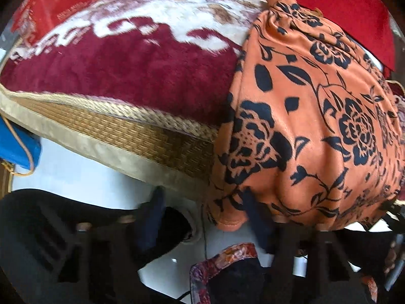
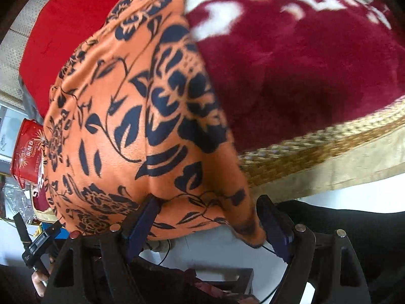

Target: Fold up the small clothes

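Both sets of jaws stand apart at the near hem of the orange garment (image 1: pixel 303 116), the piece with the dark navy flower print. On the left gripper (image 1: pixel 205 215), the two dark fingers are at a middling gap; one finger (image 1: pixel 255 217) lies against the garment's lower corner where it droops off the bed edge, while the other finger (image 1: pixel 154 217) hangs clear over the white floor, so the pads are not pinching the cloth. On the right gripper (image 2: pixel 210 217), the jaws are spread wide, and the hem of the same garment (image 2: pixel 141 116) hangs down between the two fingers; whether either pad (image 2: pixel 144 217) actually presses on the cloth I cannot tell, and nothing looks clamped. The garment itself is draped over the edge of the bed, lying on a plush maroon blanket (image 1: pixel 131 68) with a cream pattern, its lower edge spilling past the woven straw mat (image 1: pixel 141 136) and the mat's tan border. Behind it lies a bright red cloth (image 1: pixel 329 5). A red printed bag (image 2: pixel 27 152) sits off to one side, and something blue (image 1: pixel 15 147) pokes in under the mat's edge in the left view. Both views are somewhat blurred.
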### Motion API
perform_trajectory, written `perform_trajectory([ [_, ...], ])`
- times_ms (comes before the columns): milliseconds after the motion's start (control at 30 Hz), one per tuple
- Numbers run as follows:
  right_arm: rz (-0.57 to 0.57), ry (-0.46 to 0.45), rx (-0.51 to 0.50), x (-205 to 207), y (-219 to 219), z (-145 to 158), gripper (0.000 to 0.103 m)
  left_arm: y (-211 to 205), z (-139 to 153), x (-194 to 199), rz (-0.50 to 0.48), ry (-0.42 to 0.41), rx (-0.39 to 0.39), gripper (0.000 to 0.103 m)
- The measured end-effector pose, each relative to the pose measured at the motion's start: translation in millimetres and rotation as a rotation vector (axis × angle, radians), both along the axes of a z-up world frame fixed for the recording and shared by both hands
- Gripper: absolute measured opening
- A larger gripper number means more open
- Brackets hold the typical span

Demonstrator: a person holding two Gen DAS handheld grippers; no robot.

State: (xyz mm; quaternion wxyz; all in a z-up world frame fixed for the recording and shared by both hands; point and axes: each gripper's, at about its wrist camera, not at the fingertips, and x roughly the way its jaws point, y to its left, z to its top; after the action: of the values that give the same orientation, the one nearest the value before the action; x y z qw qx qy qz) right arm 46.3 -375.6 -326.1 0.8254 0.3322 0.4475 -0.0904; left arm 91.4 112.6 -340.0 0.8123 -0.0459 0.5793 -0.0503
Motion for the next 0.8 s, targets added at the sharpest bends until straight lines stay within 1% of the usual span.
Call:
perform_trajectory([
  [67,0.014,0.005,-0.005,6,4,-5,0.082,1,-5,-1,0.000,0.015,-0.010,0.052],
  [133,0.024,0.004,-0.008,8,5,-8,0.078,4,-8,-3,0.012,0.017,-0.011,0.052],
  [167,0.030,0.000,-0.005,8,6,-8,0.069,7,-9,-3,0.026,0.020,-0.010,0.055],
  [200,0.041,-0.003,0.005,7,6,-8,0.053,12,-12,-2,0.044,0.029,-0.011,0.058],
  [233,0.053,-0.004,0.015,5,6,-9,0.043,17,-14,-1,0.057,0.035,-0.016,0.066],
  [267,0.067,-0.003,0.016,3,9,-8,0.027,19,-18,1,0.066,0.046,-0.024,0.071],
  [300,0.079,0.001,0.003,2,12,-7,0.021,20,-23,3,0.067,0.069,-0.030,0.071],
  [333,0.094,0.007,-0.024,2,16,-4,0.019,19,-27,4,0.066,0.087,-0.039,0.071],
  [400,0.125,0.006,-0.058,1,23,1,0.019,17,-31,6,0.060,0.083,-0.064,0.071],
  [467,0.123,0.006,-0.046,2,22,0,0.019,13,-35,9,0.067,0.073,-0.068,0.071],
  [500,0.110,0.024,-0.035,3,19,-4,0.022,11,-36,10,0.073,0.071,-0.072,0.071],
  [567,0.080,0.066,-0.015,5,9,-10,0.022,12,-40,12,0.081,0.065,-0.087,0.071],
  [600,0.070,0.082,0.001,6,6,-13,0.023,13,-42,12,0.082,0.065,-0.103,0.068],
  [633,0.069,0.082,0.010,7,4,-14,0.024,12,-45,13,0.077,0.065,-0.133,0.053],
  [667,0.072,0.072,0.012,8,4,-14,0.024,14,-47,12,0.065,0.066,-0.175,0.029],
  [700,0.077,0.068,0.012,9,4,-15,0.024,13,-47,11,0.046,0.072,-0.209,0.018],
  [733,0.081,0.059,0.014,9,3,-16,0.024,8,-50,6,0.039,0.069,-0.207,0.010],
  [767,0.092,0.039,0.012,10,4,-16,0.024,6,-47,3,0.027,0.056,-0.197,0.008],
  [800,0.105,0.022,0.005,9,5,-17,0.022,5,-42,-2,0.016,0.037,-0.194,0.007],
])
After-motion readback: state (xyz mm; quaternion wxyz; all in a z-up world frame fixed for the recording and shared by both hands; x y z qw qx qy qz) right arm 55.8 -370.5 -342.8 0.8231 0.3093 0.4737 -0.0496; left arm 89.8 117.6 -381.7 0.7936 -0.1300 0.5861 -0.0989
